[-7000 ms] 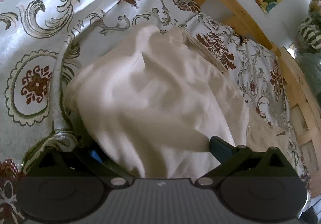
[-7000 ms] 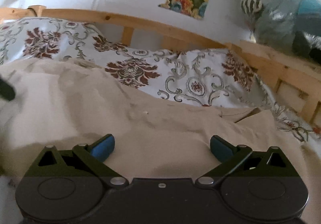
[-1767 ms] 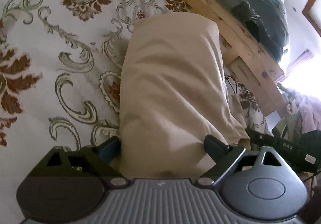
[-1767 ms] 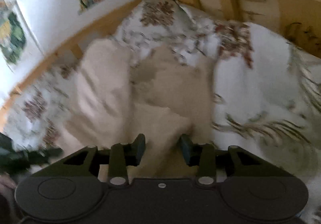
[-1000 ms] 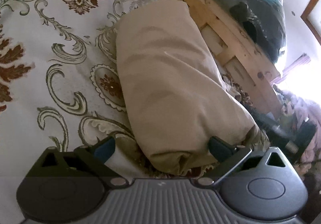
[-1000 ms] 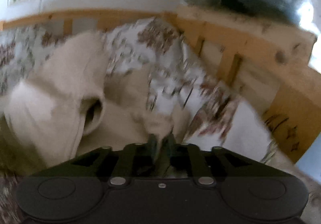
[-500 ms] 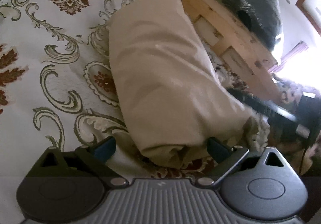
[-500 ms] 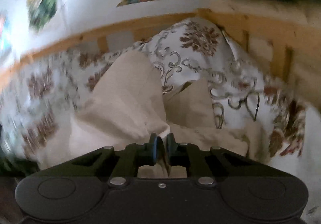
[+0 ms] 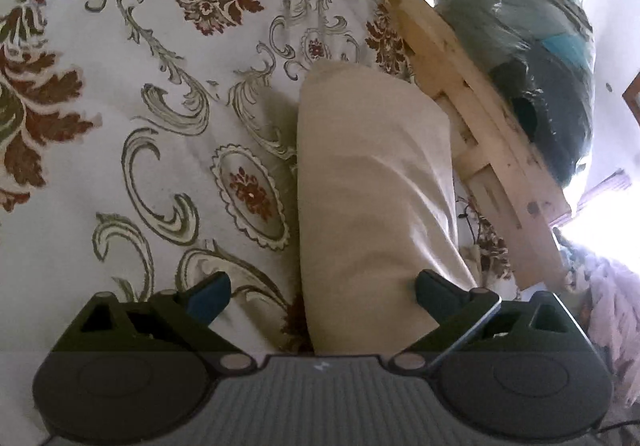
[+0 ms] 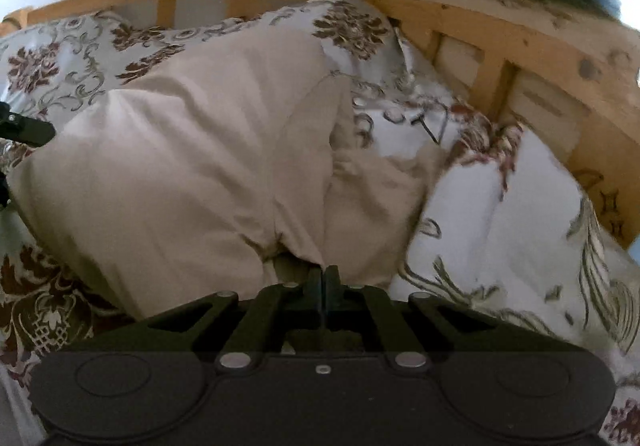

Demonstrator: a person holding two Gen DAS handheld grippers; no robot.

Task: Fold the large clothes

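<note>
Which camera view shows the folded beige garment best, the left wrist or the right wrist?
The right wrist view: there the beige garment spreads wide, showing its folds and the loose part beside the bundle. The left wrist view shows only one long rolled side, running between the open tongs.

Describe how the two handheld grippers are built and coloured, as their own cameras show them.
The left gripper has a ribbed grey body flanked by two dark round discs, black triangular linkage arms with silver pivot pins, and blue pads on its fingertips. The right gripper is built alike, but its body looks smooth and black; its pad colour is hidden.
</note>
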